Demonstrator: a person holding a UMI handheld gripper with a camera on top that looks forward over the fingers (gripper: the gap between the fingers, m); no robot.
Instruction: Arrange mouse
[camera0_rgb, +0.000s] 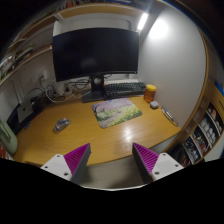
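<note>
A small grey mouse (62, 124) lies on the wooden desk (90, 140), to the left of a patterned mouse mat (117, 111) that sits in front of the monitor. My gripper (112, 160) is well back from the desk's near edge, above it, with the mouse far ahead and to the left of the left finger. The purple-padded fingers (76, 157) stand wide apart with nothing between them.
A large dark monitor (96, 52) stands at the back of the desk with a keyboard (122, 88) beneath it. A yellow cup (151, 93) stands at the right back. Cables and devices (30, 105) lie at the left. A bookshelf (203, 130) stands to the right.
</note>
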